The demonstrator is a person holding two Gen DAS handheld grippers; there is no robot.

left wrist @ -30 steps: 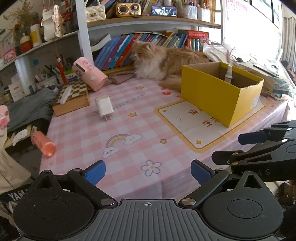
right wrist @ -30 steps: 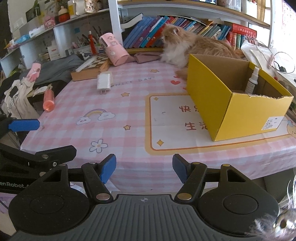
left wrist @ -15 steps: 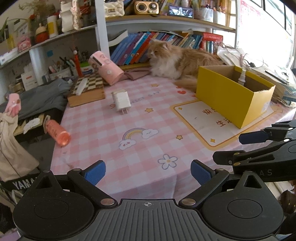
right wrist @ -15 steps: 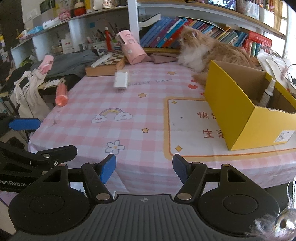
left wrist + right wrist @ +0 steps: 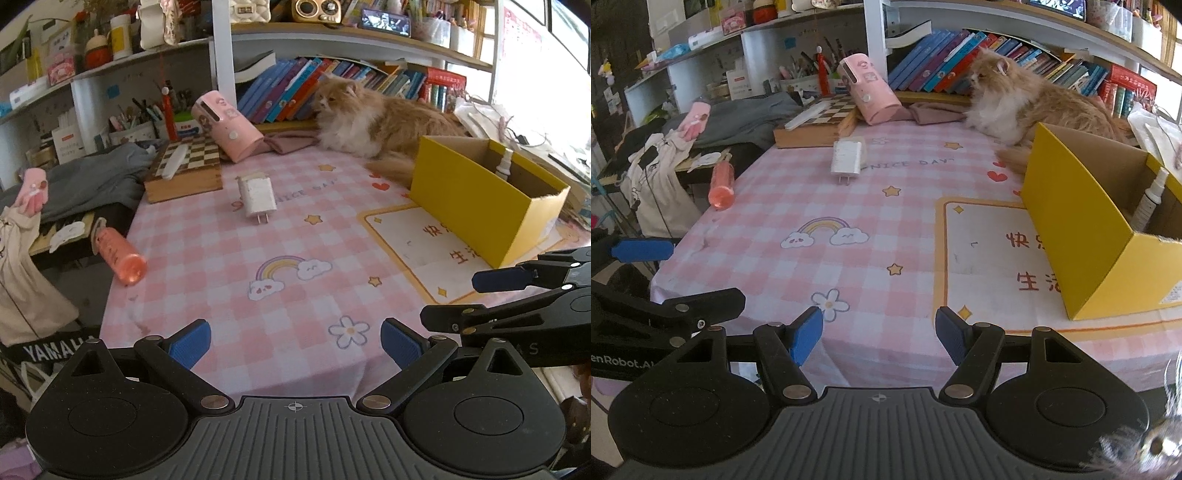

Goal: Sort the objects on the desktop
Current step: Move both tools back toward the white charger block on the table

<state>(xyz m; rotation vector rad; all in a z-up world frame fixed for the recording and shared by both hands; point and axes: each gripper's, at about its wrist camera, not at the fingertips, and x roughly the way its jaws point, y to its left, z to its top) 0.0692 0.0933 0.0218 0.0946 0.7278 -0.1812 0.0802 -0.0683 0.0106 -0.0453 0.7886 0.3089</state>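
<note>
A white charger plug [image 5: 257,198] lies on the pink checked tablecloth, also in the right wrist view [image 5: 846,157]. An orange-pink bottle [image 5: 120,255] lies at the table's left edge [image 5: 721,181]. An open yellow box [image 5: 480,199] stands on the right and holds a small white spray bottle [image 5: 1150,195]. My left gripper [image 5: 295,341] is open and empty over the near table edge. My right gripper [image 5: 879,334] is open and empty, beside the left one.
A long-haired orange cat [image 5: 373,118] lies at the back beside the box. A pink cylindrical case [image 5: 227,125] and a wooden chessboard box [image 5: 184,170] sit at the back left. Books line the shelf behind. Clothes hang off the table's left side.
Both grippers have drawn back and swung left, so more of the table's left side and the orange-pink bottle shows. Both stay open. Nothing on the table has moved.
</note>
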